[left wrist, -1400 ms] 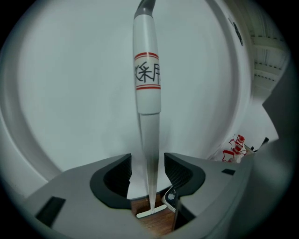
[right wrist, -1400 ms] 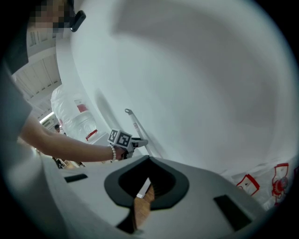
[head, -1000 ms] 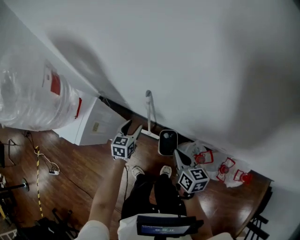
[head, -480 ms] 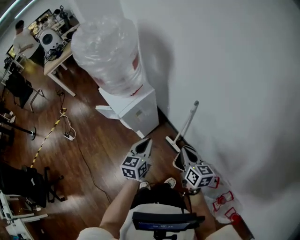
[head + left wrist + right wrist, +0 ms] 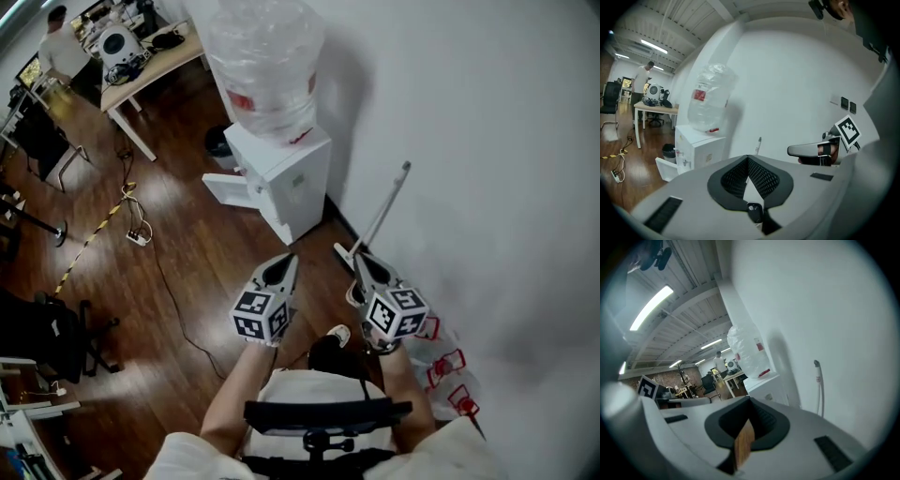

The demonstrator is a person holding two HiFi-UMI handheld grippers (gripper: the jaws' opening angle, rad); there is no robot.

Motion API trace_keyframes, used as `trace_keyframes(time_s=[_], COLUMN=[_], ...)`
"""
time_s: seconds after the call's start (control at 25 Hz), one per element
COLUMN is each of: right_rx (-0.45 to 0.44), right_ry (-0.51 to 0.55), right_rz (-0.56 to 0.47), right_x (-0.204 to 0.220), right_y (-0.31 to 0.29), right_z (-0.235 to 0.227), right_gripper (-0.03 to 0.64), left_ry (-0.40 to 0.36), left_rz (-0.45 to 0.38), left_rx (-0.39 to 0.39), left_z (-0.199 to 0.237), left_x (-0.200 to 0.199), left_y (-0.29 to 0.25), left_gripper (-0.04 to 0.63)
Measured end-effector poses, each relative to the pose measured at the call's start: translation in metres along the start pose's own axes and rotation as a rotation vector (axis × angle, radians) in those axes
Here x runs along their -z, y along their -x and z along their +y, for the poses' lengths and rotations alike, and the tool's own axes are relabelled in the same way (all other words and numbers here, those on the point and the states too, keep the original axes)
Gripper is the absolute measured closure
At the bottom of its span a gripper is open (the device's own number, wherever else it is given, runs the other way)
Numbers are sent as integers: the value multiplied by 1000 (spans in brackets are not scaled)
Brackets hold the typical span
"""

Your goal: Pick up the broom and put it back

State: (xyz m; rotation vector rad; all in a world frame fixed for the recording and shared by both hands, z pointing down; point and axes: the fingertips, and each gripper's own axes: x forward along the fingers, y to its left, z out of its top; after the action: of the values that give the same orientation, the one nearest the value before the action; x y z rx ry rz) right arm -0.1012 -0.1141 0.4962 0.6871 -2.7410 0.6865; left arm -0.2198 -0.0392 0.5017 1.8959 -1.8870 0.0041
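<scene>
While leaned on the white wall (image 5: 487, 141), pale long-handled broom (image 5: 382, 208): seen just beyond right gripper (image 5: 362, 262).
Left gripper (image 5: 284, 265), right gripper: jaws closed together, empty.

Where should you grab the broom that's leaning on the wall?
Grip the broom on its thin straight handle, about halfway up. It leans tilted against the white wall with its head on the floor, so come from the room side, jaws opened across the pole. The right gripper looks nearer, but its jaws are shut now.
</scene>
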Motion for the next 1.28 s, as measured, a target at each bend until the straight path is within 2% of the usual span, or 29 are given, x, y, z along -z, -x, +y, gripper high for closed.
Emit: trace_keyframes(time_s=[0.2,0.48,0.68,1.28], right_rx=[42,85,56,-19], right_ry=[10,32,116,138], right_rz=[-16,-30,-32,-37], right_x=[34,58,58,50], right_y=[46,104,126,177], right_z=[63,108,122,116], right_gripper=[606,607,607,607], left_ry=[-18,-33,-16,-24], left_rz=[-13,5,-26,-40], left_rx=[43,104,105,93], left_z=[-9,-48,-76,-147], left_x=[7,24,23,30], left_y=[71,133,147,149], left_gripper=[592,592,592,592])
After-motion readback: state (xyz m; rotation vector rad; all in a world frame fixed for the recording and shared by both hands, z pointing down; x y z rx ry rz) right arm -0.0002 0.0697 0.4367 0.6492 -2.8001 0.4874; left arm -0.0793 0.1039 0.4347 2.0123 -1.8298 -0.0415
